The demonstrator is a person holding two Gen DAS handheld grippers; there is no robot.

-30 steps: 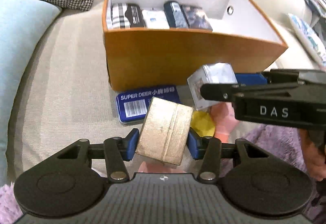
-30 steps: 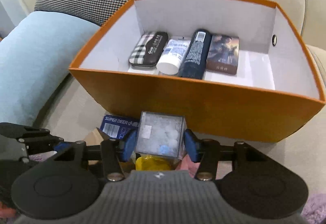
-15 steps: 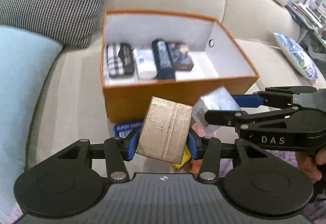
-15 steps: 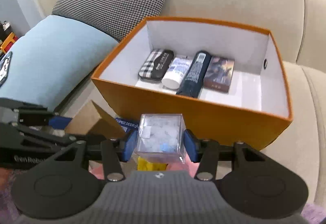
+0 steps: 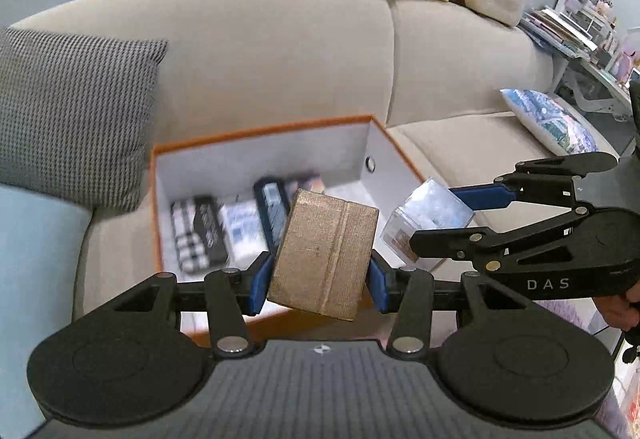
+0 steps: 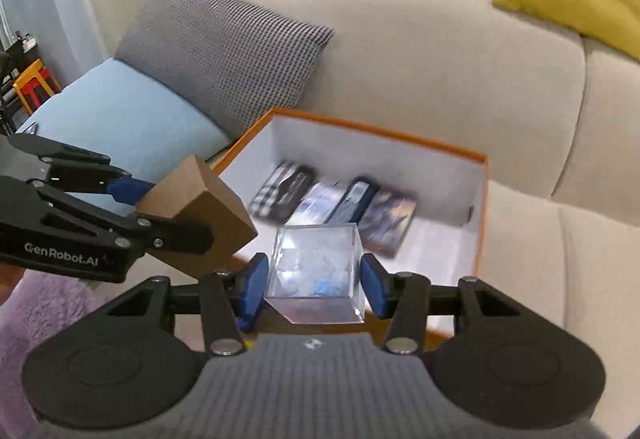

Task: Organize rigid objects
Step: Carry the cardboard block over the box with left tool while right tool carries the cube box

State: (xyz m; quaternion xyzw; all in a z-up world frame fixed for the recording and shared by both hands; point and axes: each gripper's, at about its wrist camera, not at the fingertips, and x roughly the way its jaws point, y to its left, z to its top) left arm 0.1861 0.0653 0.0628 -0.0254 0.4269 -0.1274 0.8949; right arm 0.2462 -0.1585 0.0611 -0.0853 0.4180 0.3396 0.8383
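Both of your grippers have risen since 1 second ago, so you now look down into the orange box (image 5: 400, 159) from above, and the blue tin that lay in front of it is out of sight. Your left gripper (image 5: 320, 275) is clamped on the brown cardboard box (image 5: 324, 255), tilted, in the air over the near wall of the orange box. Your right gripper (image 6: 312, 279) pinches the clear plastic cube (image 6: 316, 271) with white and blue pieces inside, just beside the cardboard box and apart from it. Inside the orange box, 4 items (image 6: 332, 203) lie side by side along the far wall, blurred. The orange box sits on the beige sofa (image 6: 440, 71), near the houndstooth cushion (image 6: 224, 55).
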